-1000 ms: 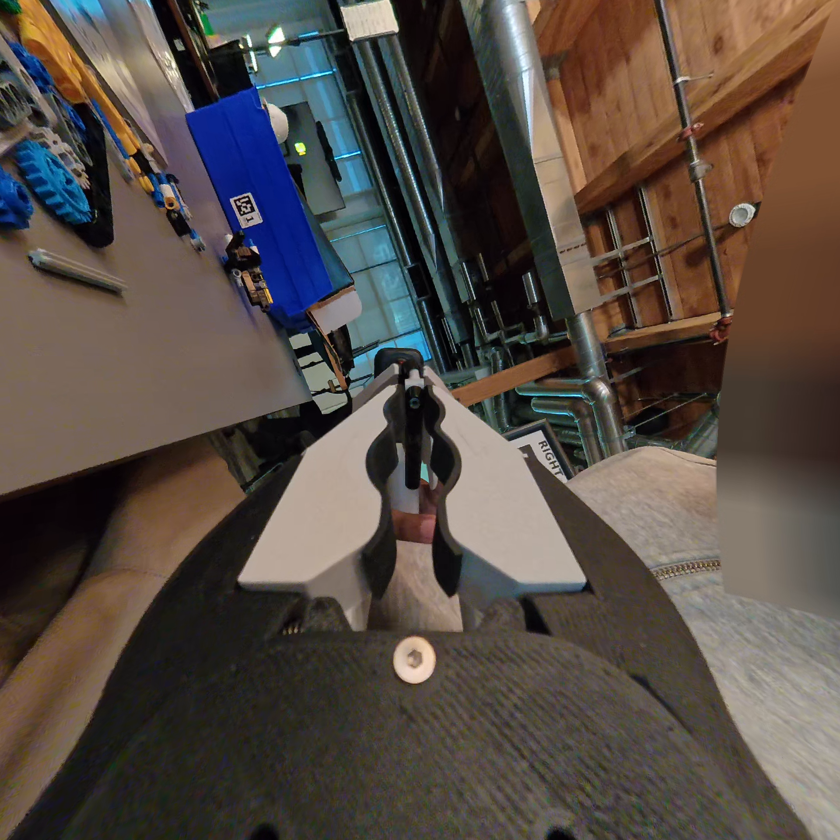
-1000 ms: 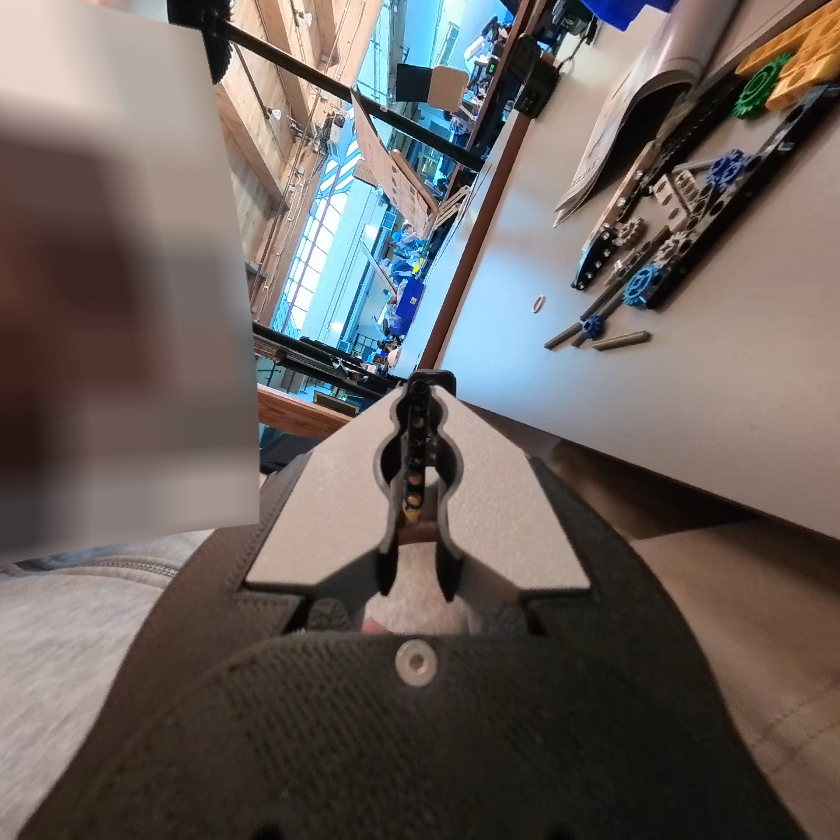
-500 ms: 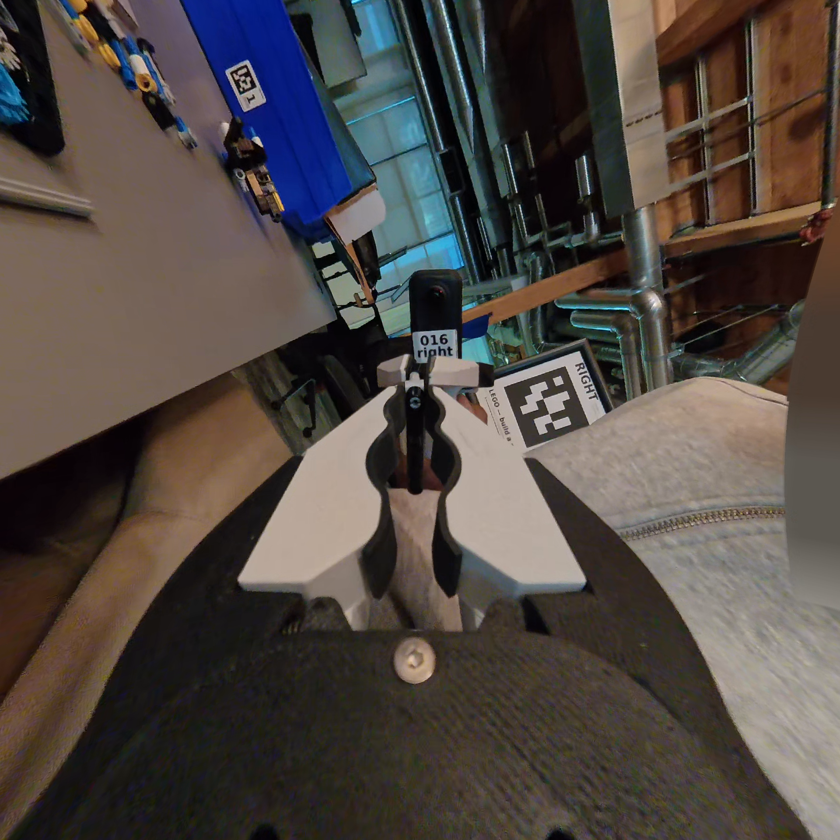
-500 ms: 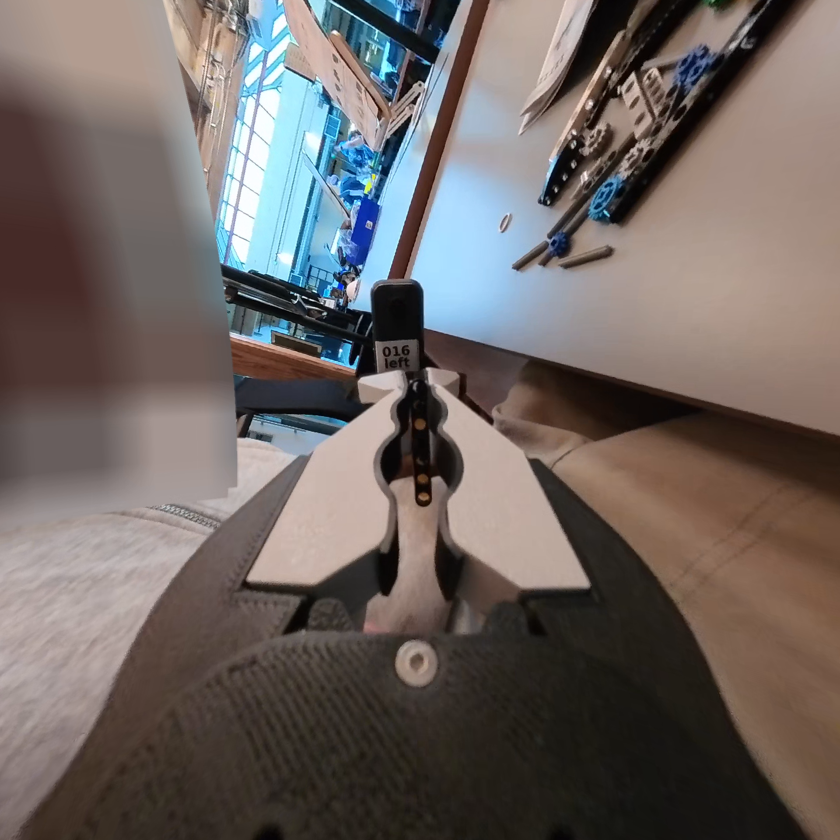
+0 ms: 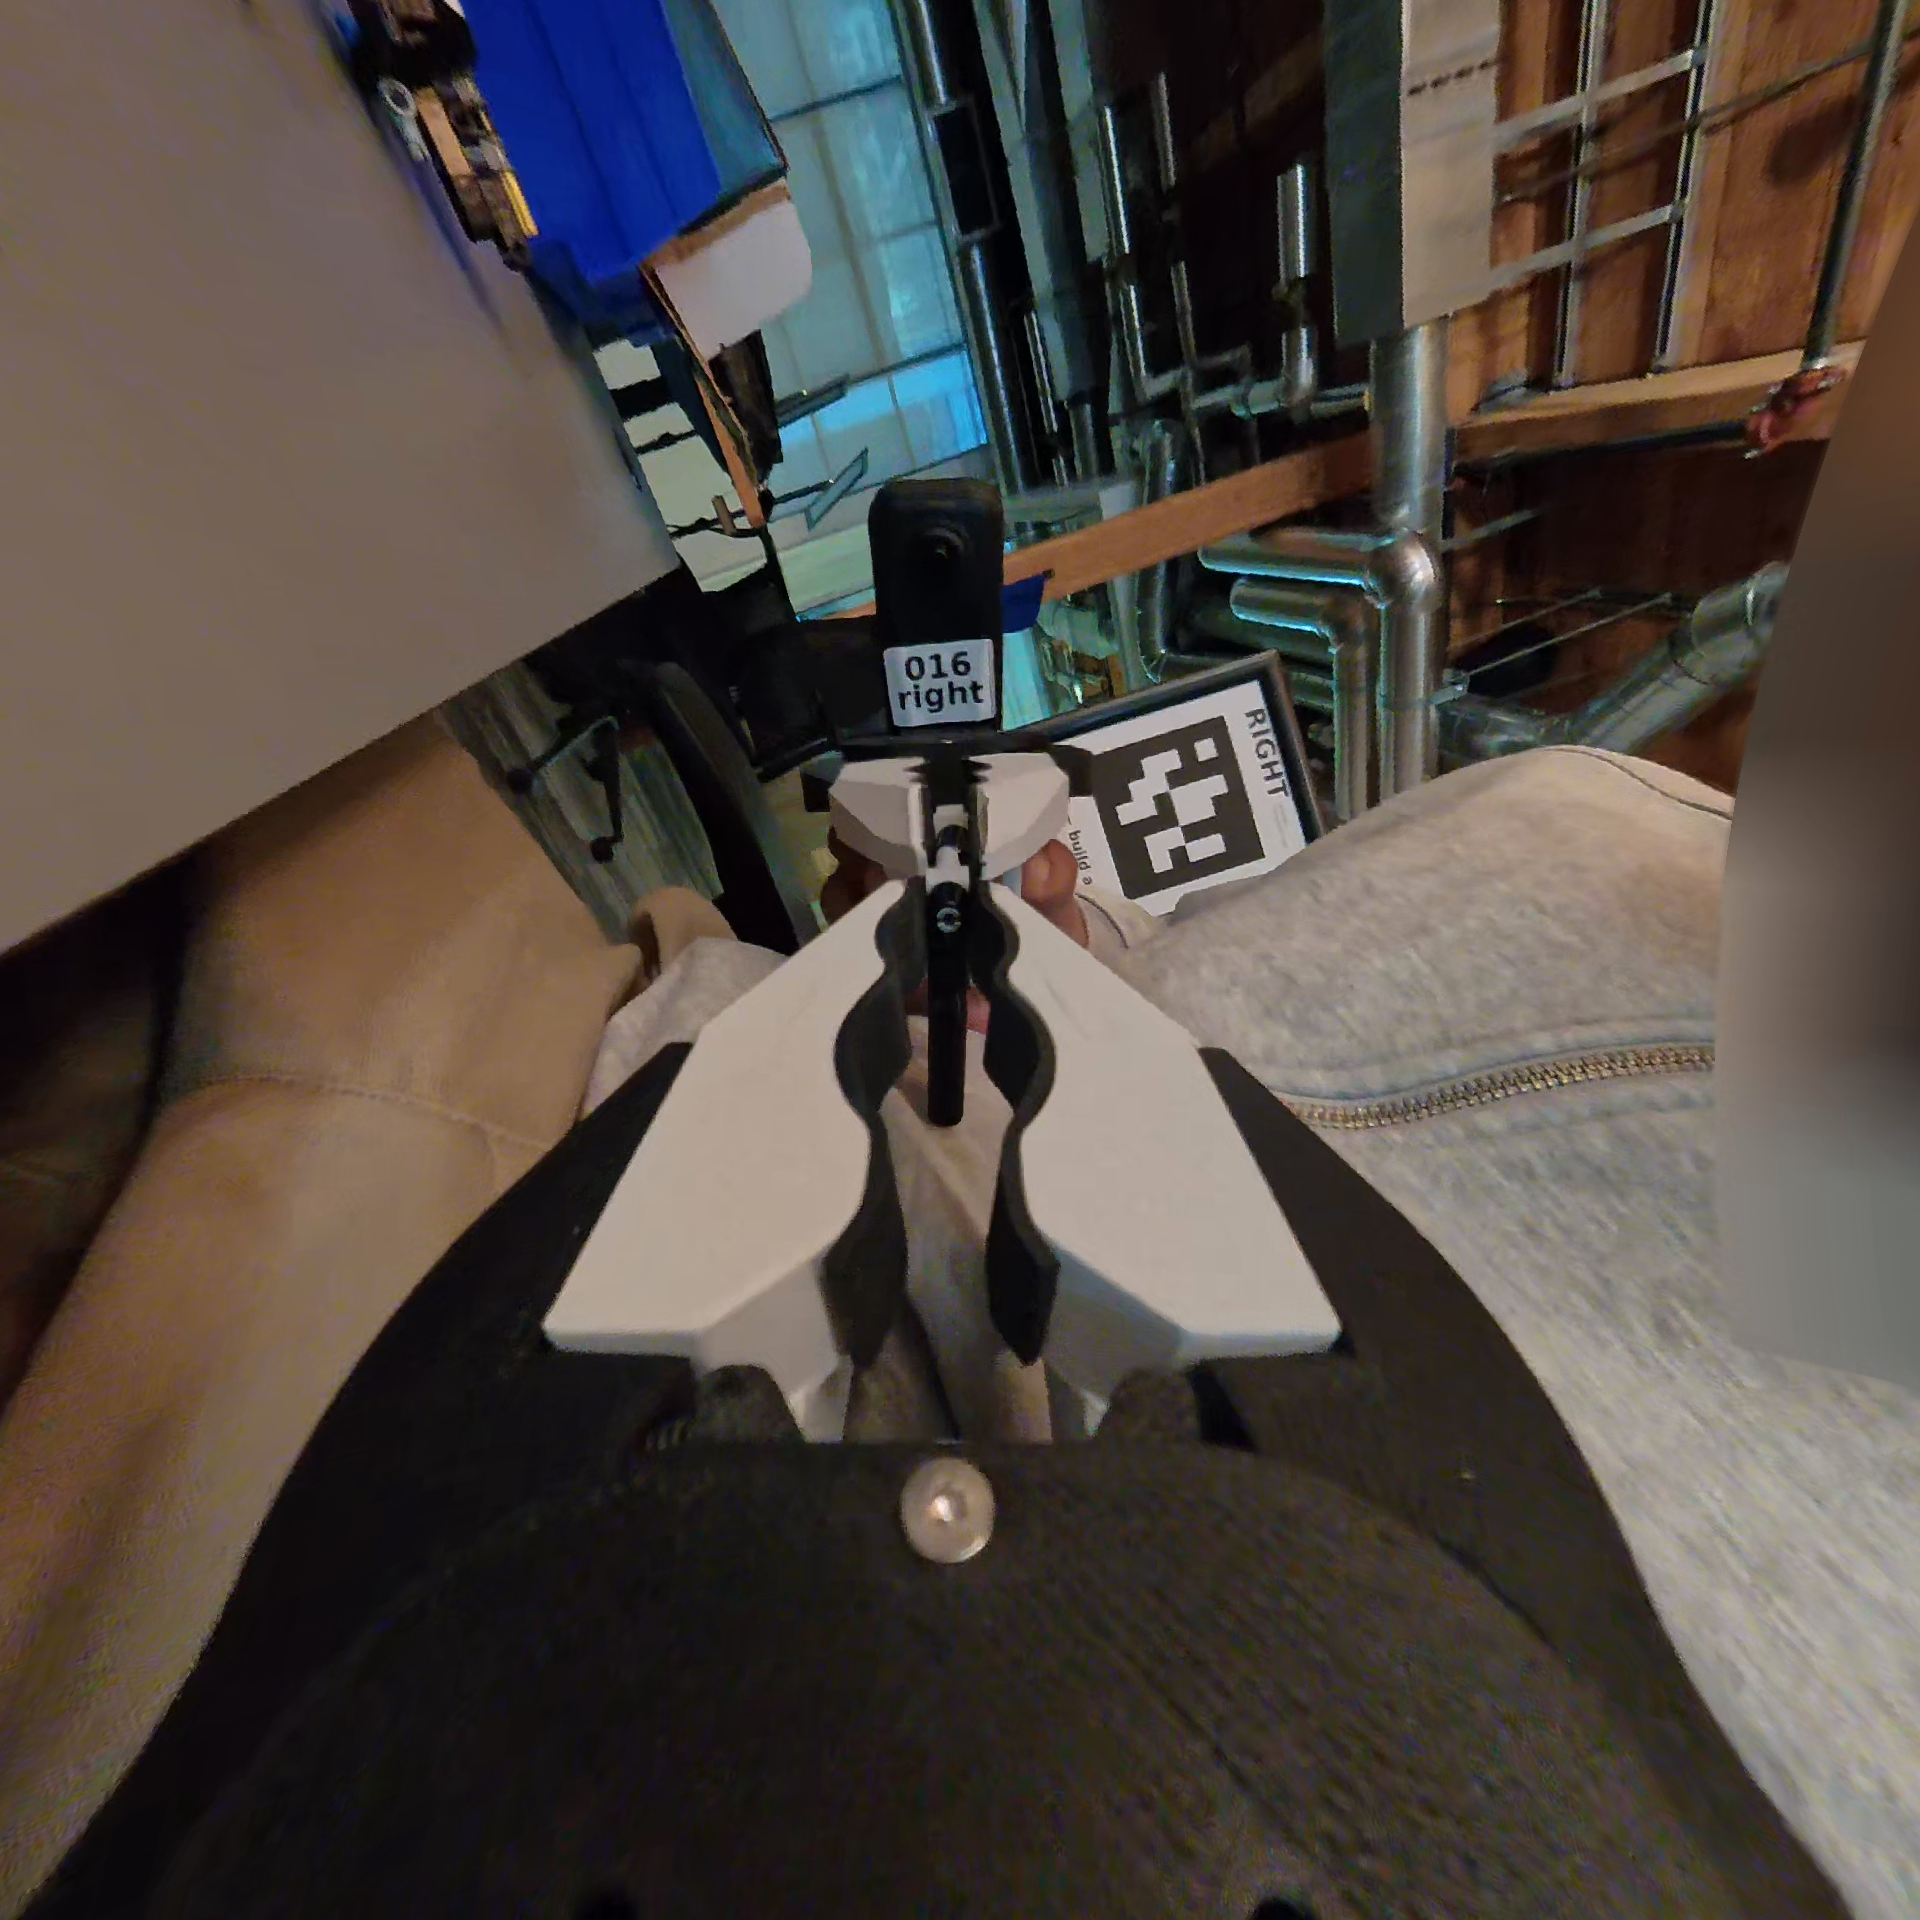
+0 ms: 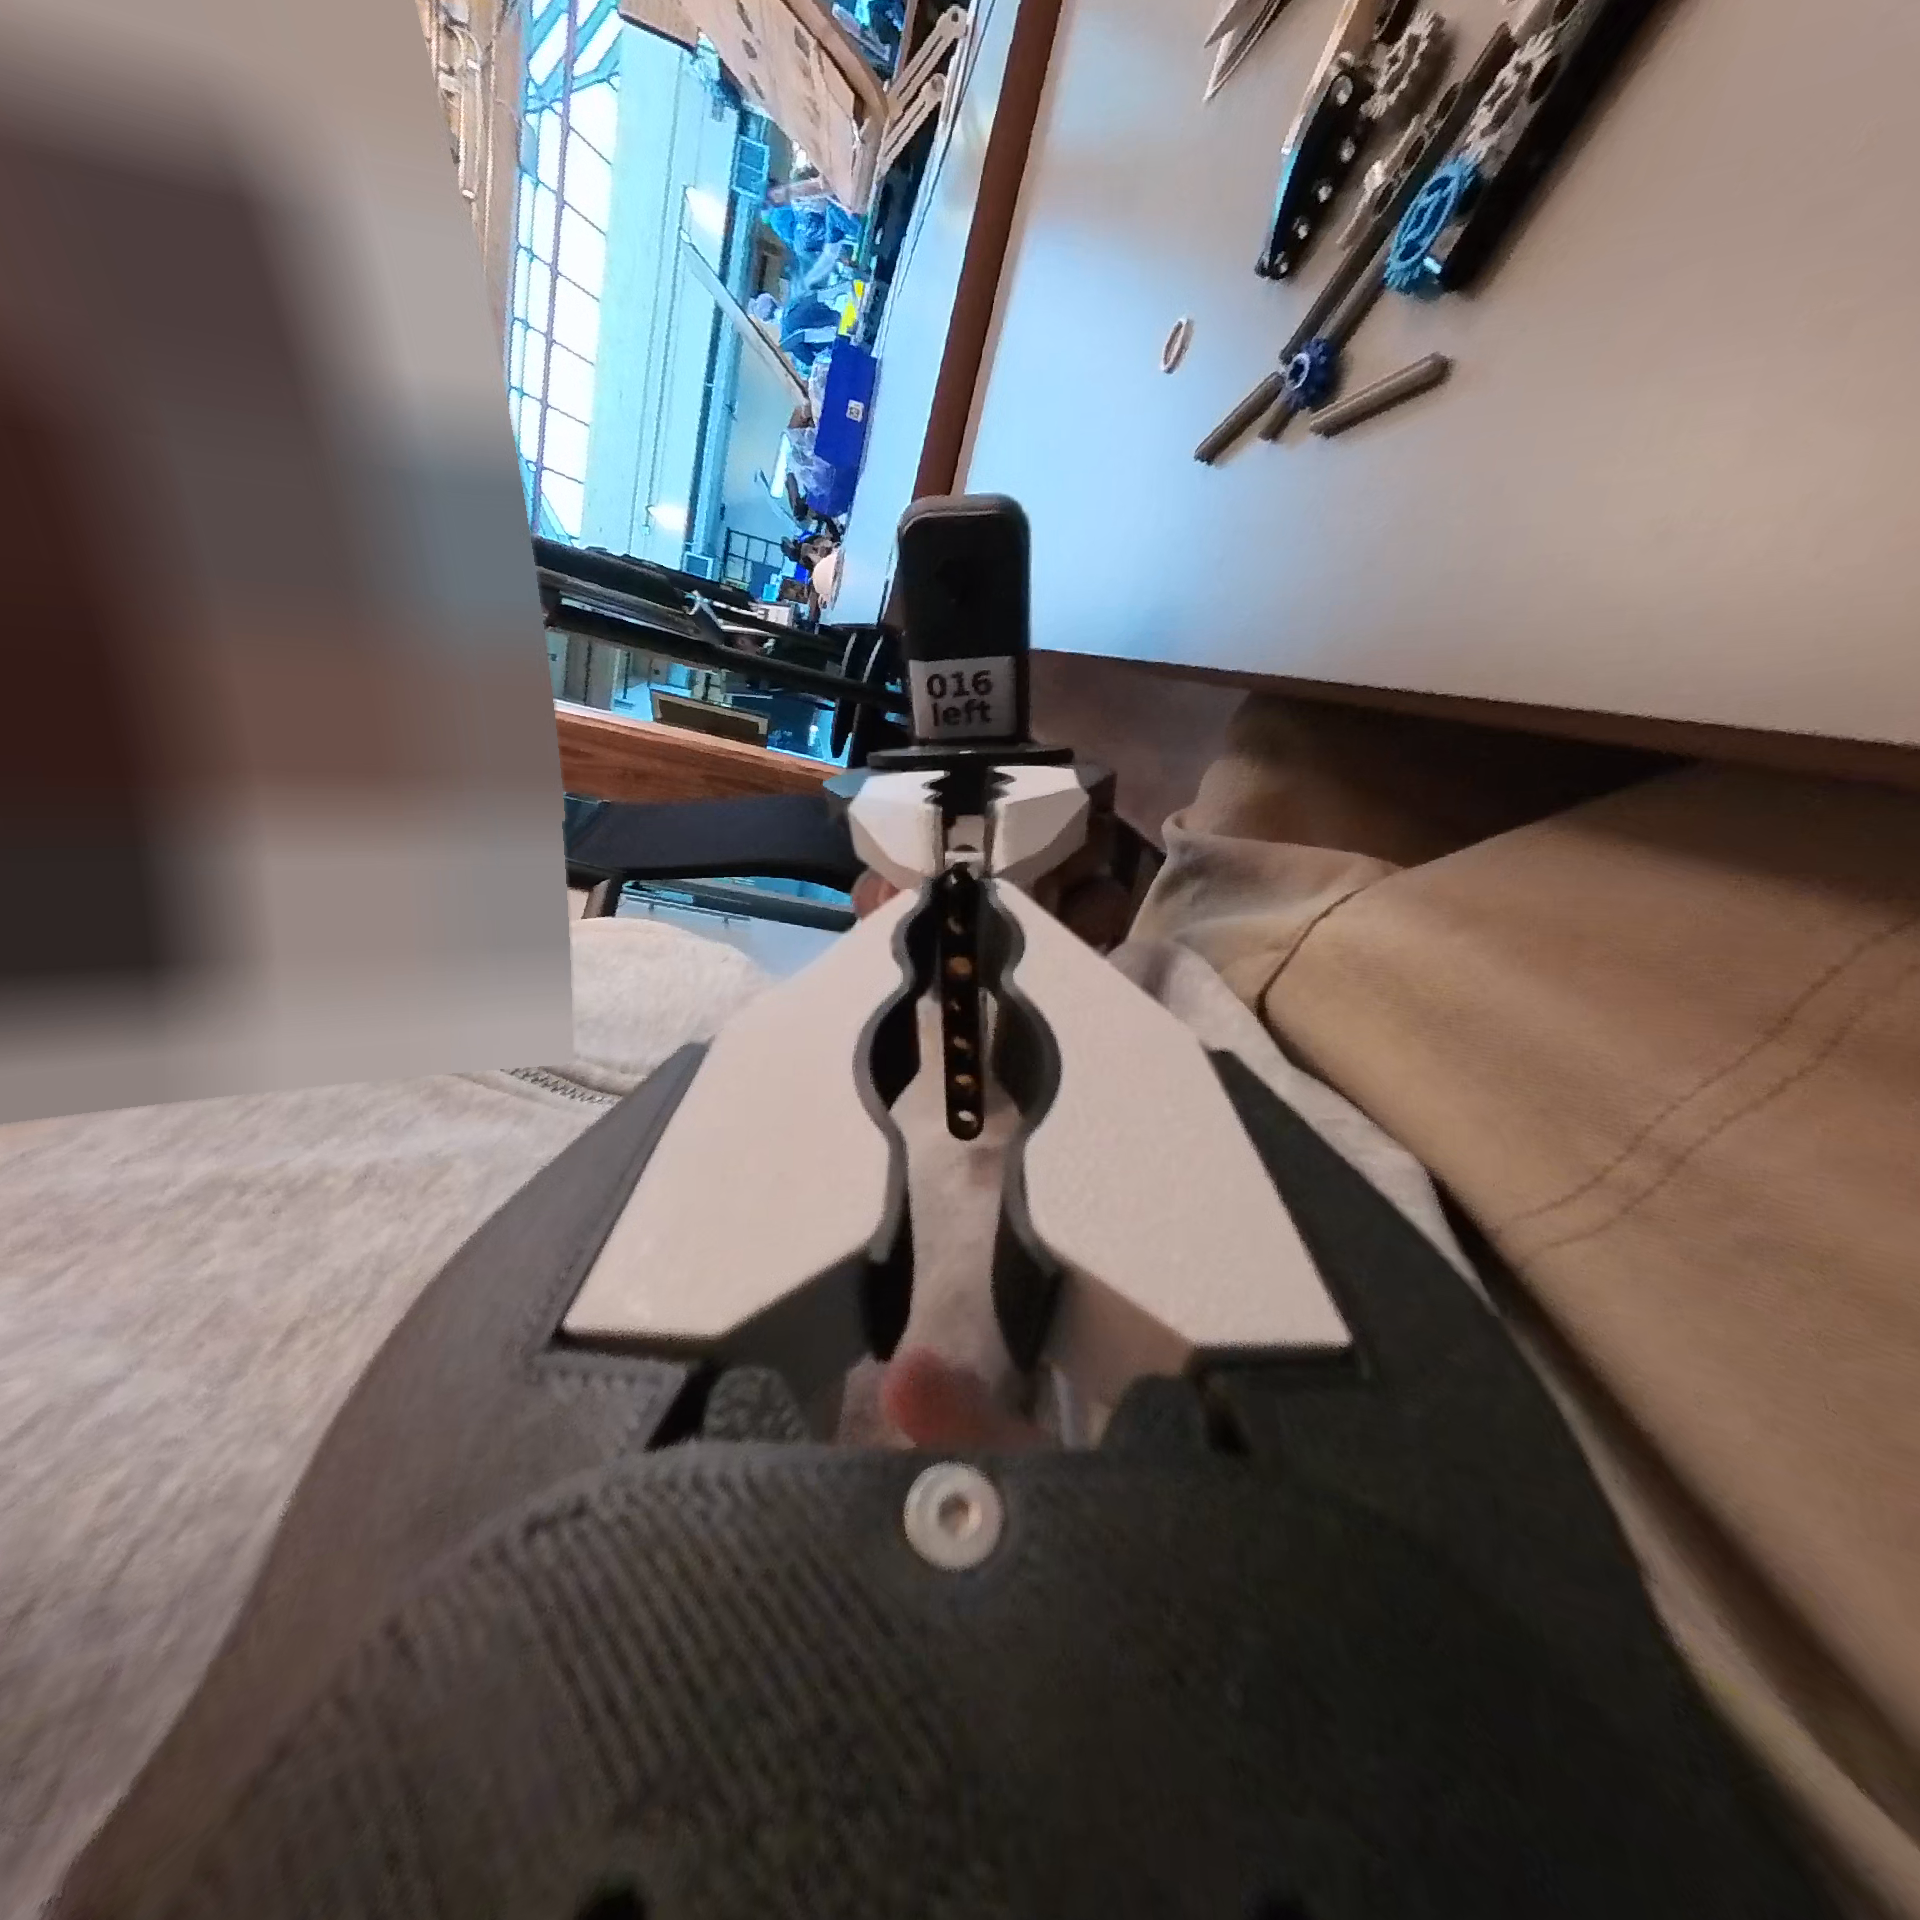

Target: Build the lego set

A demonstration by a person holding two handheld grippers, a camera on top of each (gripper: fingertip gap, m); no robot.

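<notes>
1. Wooden walls, metal ducts and tall windows fill the background; both grippers are held off the bench, below its near edge, over the person's lap.
2. On the bench [image 6: 1299, 540], toward its near edge, lie loose parts: grey axles [image 6: 1377, 395], a small blue gear [image 6: 1304, 372], a pale ring [image 6: 1177, 343], and, farther in, black beams with gears [image 6: 1455, 187].
3. Left gripper [image 5: 945, 940]: its jaws are pressed together on a black rod-like piece [image 5: 943, 1039], seen edge-on, with a small white part at its front end.
4. Right gripper [image 6: 961, 940]: its jaws are clamped on a black beam with a row of holes [image 6: 961, 1029], also edge-on.
5. Each view shows the other gripper head-on just past its own tips, so the two face each other tip to tip. Likely this brings the two held pieces into line for joining in mid-air, away from the loose parts.
6. Whether the pieces already touch cannot be told; the tips hide the meeting point.
7. Next, I judge, comes a straight push along the shared axis; any tilt could jam the fit or twist a piece out of its grip.
</notes>
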